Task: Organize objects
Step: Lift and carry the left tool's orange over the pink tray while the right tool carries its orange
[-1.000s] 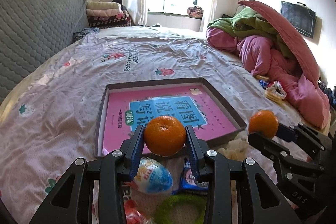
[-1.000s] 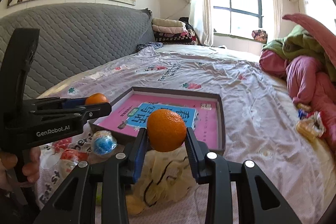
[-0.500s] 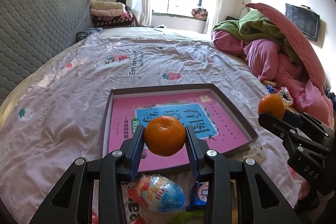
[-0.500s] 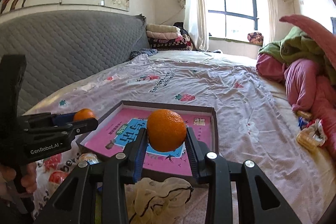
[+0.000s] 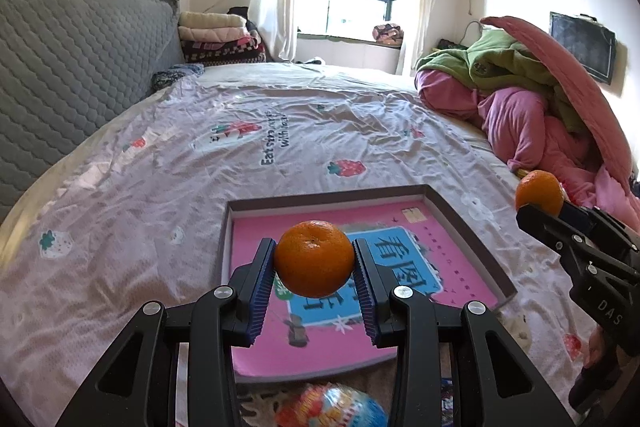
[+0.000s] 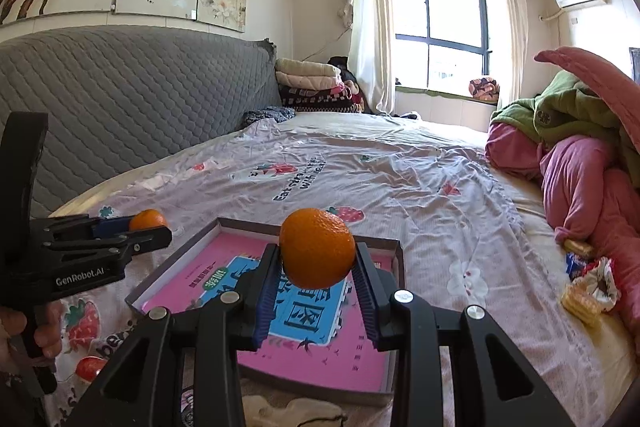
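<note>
My left gripper [image 5: 314,263] is shut on an orange tangerine [image 5: 314,258], held above the near part of a shallow brown tray [image 5: 472,231] that lies on the bed with a pink and blue book [image 5: 320,343] in it. In the right wrist view my right gripper [image 6: 317,259] is shut on a second tangerine [image 6: 317,253], also over the tray [image 6: 176,259]. Each view shows the other gripper from the side with its fruit: the right one's tangerine [image 5: 539,191] at the right edge, the left one's tangerine [image 6: 147,219] at the left.
A colourful egg-shaped toy [image 5: 332,407] lies just before the tray. Snack wrappers [image 6: 588,287] sit at the right by a heap of pink and green bedding [image 5: 532,107]. A grey quilted headboard [image 5: 72,67] runs along the left, with folded blankets [image 5: 216,39] beyond.
Both grippers have moved forward over the tray with their tangerines still gripped. The toys near the front edge have slipped lower and partly out of view.
</note>
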Tool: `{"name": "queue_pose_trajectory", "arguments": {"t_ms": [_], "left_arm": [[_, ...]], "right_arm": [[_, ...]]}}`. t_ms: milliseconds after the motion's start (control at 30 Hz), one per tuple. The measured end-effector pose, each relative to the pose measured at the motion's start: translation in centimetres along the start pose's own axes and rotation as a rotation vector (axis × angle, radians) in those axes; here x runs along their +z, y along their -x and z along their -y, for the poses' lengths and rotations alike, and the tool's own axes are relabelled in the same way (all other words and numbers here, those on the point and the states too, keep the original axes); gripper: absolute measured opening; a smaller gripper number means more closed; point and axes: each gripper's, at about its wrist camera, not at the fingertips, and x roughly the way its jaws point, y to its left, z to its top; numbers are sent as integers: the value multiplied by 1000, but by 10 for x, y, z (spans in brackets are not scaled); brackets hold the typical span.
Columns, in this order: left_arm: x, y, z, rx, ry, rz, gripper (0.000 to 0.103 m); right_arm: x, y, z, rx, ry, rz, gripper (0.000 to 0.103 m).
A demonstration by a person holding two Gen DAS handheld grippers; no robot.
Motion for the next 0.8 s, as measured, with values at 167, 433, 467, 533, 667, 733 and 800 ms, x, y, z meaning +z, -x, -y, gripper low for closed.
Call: {"name": "queue_pose_trajectory", "arguments": {"t_ms": [167,433,467,533,667,733,800], "left_arm": [[7,-6,-10,11,11,0,39],[9,-23,-23,1,21,-63,39],[8,-26,-24,-3,25,-73,39],[5,-33,-27,-15,30,-102,39],[0,-46,-28,-52,25,-142,39],[-3,-52,-27,-78,18,-164,39],[-6,-59,-29,-81,25,-188,39]], "right_arm": [[2,-7,-2,4,3,-4,37],[-4,-18,-7,12,15,-26,37],[-5,-19,-6,9,13,-31,37],[-7,-22,-3,10,-2,-44,37],[-12,-29,4,1,-8,-82,37],[-15,-33,7,-3,-13,-102,37],[-18,-36,10,-6,-20,-115,37]]}}
